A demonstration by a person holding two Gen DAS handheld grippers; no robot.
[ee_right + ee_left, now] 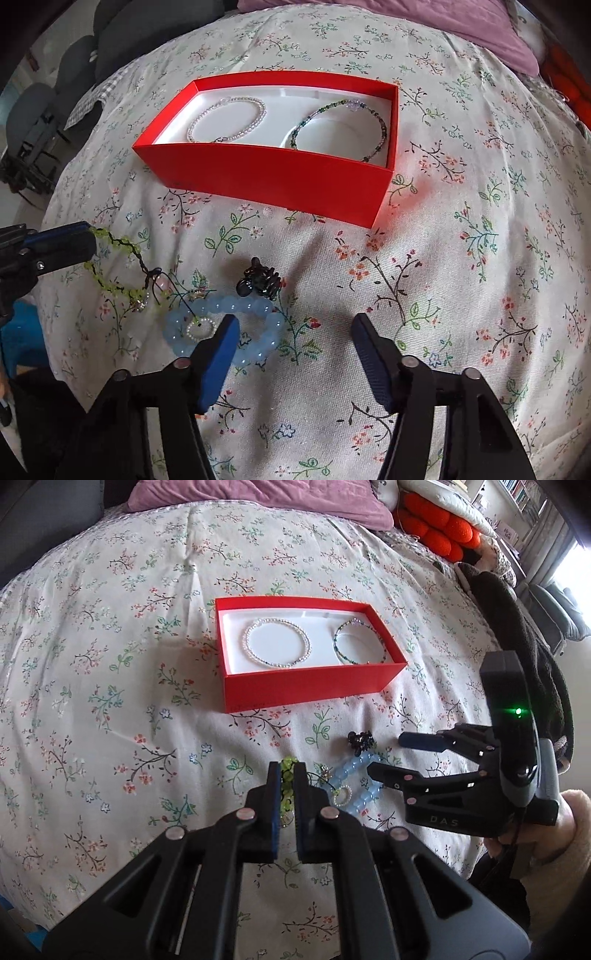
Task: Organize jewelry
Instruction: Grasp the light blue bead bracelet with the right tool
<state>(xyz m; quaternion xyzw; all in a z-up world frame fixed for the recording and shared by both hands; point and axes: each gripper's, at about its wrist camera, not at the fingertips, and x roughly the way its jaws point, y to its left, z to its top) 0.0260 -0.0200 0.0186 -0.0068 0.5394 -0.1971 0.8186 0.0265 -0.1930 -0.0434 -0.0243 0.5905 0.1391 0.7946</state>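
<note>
Left gripper (287, 775) is clamped nearly shut on a strand of lime-green beads strung on dark cord (122, 254), and in the right wrist view the strand trails from its tip down to the flowered bedspread (110, 664), so part of it hangs in the air while the tail lies on the cloth. Right gripper (291, 332) stands about half open with nothing between its pads; its left finger sits over the ring of pale blue translucent beads (255, 310).

The step in hand looks like carrying the green strand to the red cardboard box with the white lining (310, 686), which lies ahead of the left gripper. Inside it a white pearl-like bracelet (277, 642) lies in the left half and a dark green beaded bracelet (360, 642) in the right. The next move calls for lifting until the tail clears the bed — the dark cord appears to run close to a small ring of tiny white beads (201, 326) resting on the blue bracelet, and it may snag or drag that along.

A small black glossy clip-like piece (260, 282) lies just beyond the blue beads, between them and the box. The box's near wall must be cleared too.
</note>
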